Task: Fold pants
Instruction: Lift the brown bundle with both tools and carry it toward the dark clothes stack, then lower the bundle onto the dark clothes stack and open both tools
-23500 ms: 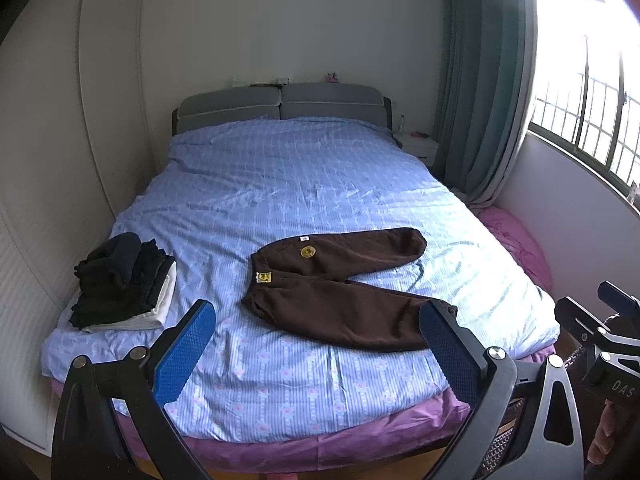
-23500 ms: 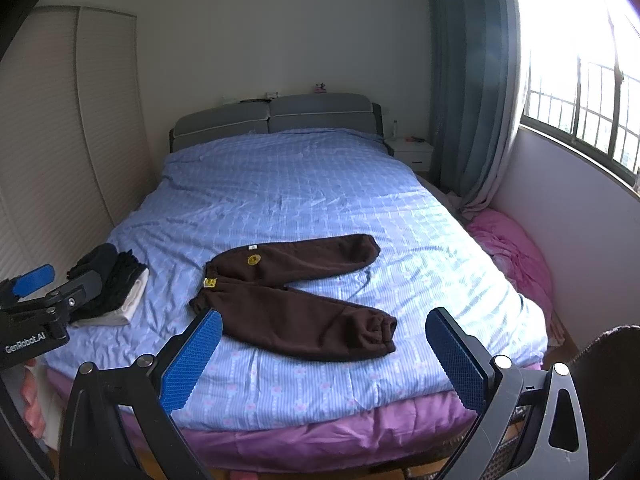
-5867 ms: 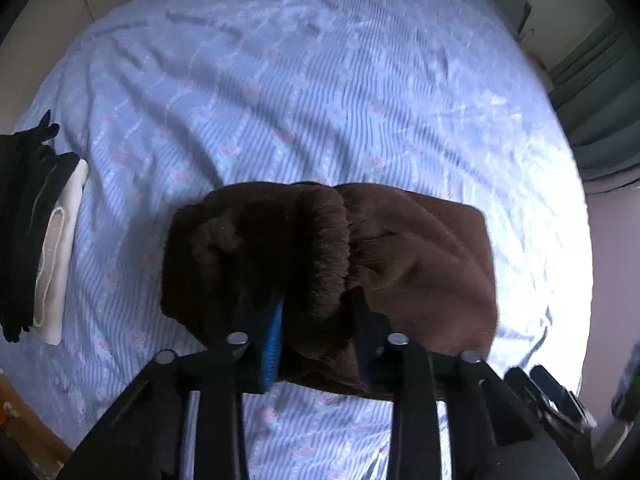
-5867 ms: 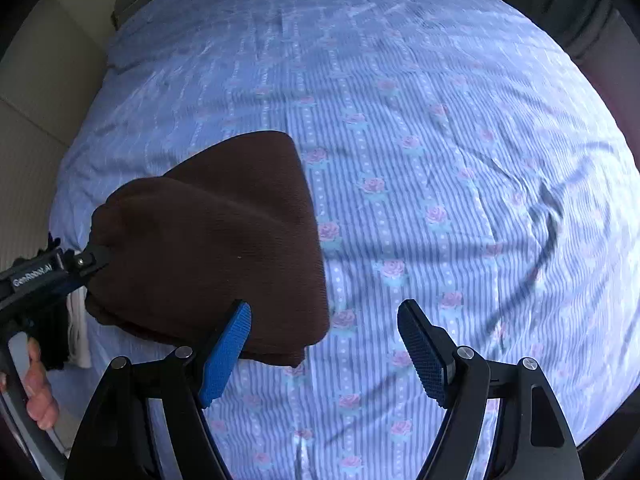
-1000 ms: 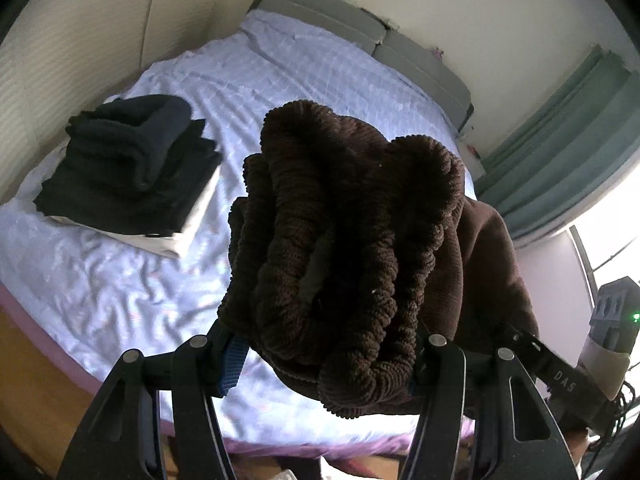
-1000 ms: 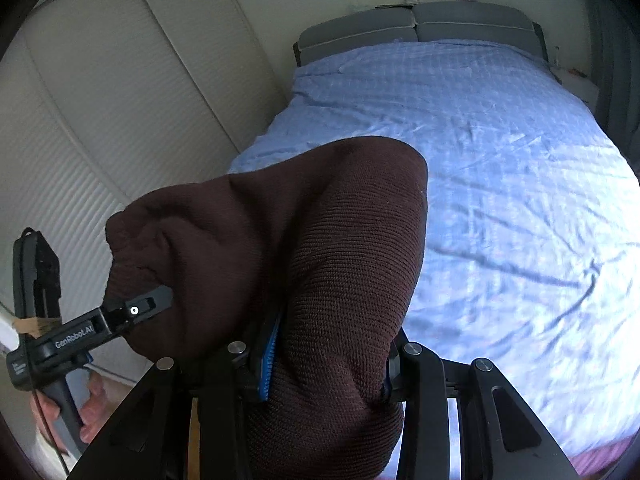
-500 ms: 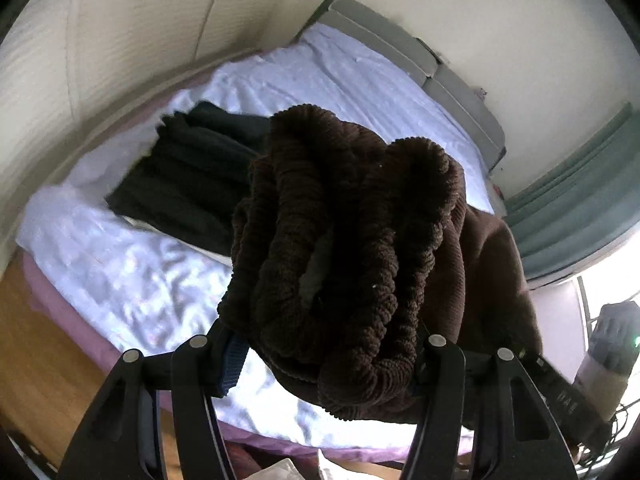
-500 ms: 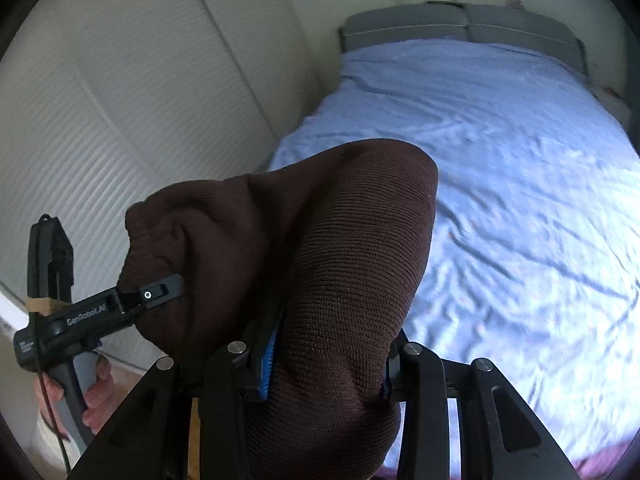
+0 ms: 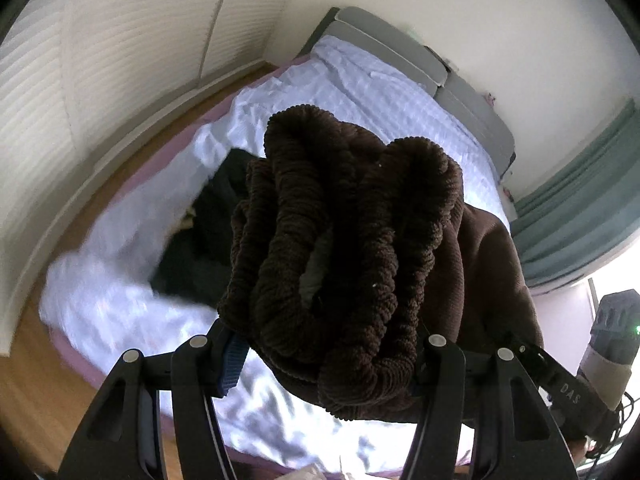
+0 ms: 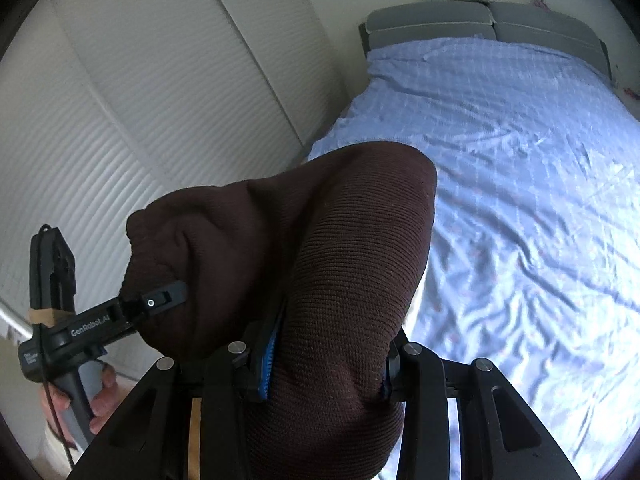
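Bed [image 10: 540, 168] with blue sheet now sits further right in both views than a moment ago; wardrobe [image 10: 140, 92] fills more frame. Folded pants [image 9: 352, 248] held in air, off bed, above dark clothes pile [image 9: 200, 240]. Left gripper [image 9: 324, 344] and right gripper [image 10: 324, 364] both clenched on pants. Left gripper reads "GenRobot.AI".

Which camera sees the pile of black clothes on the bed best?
The left wrist view: the pile of black clothes lies on the bed, partly hidden behind the brown pants. The right wrist view does not show the pile at all.
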`<state>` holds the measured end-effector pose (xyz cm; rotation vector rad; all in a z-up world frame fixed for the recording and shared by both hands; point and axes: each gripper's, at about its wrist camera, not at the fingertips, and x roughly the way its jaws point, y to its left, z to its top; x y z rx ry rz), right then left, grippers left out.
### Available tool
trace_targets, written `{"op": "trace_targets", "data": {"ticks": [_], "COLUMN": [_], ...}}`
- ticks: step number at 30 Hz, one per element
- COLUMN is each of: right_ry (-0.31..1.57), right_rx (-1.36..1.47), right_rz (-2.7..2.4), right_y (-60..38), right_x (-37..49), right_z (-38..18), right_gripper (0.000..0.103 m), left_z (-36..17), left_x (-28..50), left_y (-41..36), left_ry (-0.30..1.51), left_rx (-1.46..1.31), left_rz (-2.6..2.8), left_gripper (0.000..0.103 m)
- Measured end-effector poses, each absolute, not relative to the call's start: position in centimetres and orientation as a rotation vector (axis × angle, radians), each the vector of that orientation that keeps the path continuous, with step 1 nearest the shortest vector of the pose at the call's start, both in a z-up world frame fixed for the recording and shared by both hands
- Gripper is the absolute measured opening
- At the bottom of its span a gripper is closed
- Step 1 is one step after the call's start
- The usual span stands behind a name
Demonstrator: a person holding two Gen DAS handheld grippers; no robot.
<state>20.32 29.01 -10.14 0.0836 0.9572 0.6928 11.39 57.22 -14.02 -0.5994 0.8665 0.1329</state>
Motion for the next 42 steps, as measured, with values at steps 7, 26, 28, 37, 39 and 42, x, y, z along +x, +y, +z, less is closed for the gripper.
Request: {"op": "trace_targets", "data": {"ticks": [7,26,28,37,39,42], "right_ry": [0.985,1.093,1.105,1.139,1.14,1.141], "right_rx": [0.133,0.045,0.025,-0.01,-0.022,-0.052], "right_rz": [0.634,0.507,0.498,0.498,0.477,0.439], "right_y": [35.1,41.4,41.8,42.3,42.3,42.3], "right_x": [24.3,31.9,33.3,33.2,33.3,33.3], "right_z": [-11.7,-18.1,-19.1,-20.7,-20.8,-21.0], "right_gripper": [0.038,0.038,0.038,0.047,0.058,0.065], "left_z": [-15.3,-25.9,-25.8,-24.8,-25.5,-27.0], "left_x": [18.5,28.0,27.6,27.0,27.2,27.5], "left_y": [64.4,71.2,71.4,71.4,71.5,71.7], "left_ry": [0.915,1.144,1.147,1.2,1.223,1.26], "left_rx": [-0.566,-0.729,-0.673,-0.475,-0.496,-0.57], "left_rz": [0.046,-0.011,0.007,0.068,0.106,0.121], "left_gripper": [0.059,0.074,0.08,0.093,0.098,0.099]}}
